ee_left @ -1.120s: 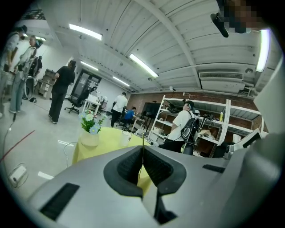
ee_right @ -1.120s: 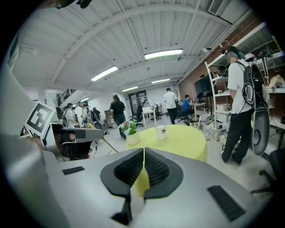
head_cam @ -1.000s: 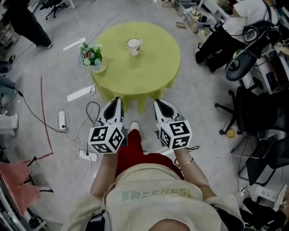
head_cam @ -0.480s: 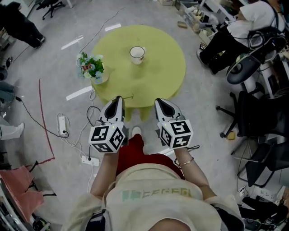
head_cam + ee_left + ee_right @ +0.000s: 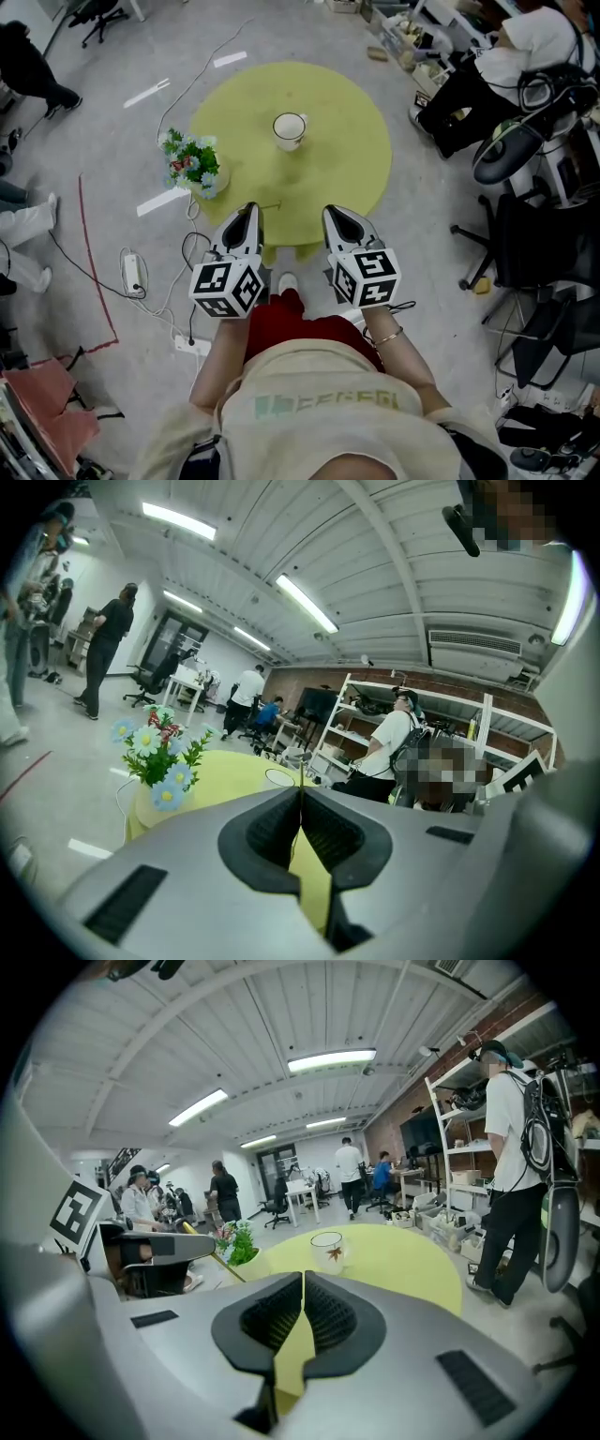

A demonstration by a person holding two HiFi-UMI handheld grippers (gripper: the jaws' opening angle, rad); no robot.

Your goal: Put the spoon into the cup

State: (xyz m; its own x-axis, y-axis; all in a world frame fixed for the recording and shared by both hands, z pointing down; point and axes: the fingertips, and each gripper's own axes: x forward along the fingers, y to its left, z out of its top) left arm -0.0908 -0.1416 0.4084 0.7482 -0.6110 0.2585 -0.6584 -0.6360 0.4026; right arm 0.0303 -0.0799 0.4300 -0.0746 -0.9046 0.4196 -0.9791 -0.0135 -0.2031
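Left tool (image 5: 244,216) pinching spoon (image 5: 214,1252); right tool (image 5: 339,217) pressed together, empty. Tabletop (image 5: 352,159), cup (image 5: 289,129) mid-tabletop, nearer than before: approach underway, insertion pending.

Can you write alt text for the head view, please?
Seen from above, a person holds two grippers toward a round yellow-green table bearing a white cup and flowers. The left gripper pinches a thin spoon; the right gripper is shut, empty.

light: bright, even, ceiling tubes (image 5: 331,1059) | shadows: soft | gripper views: fisheye, dark corners
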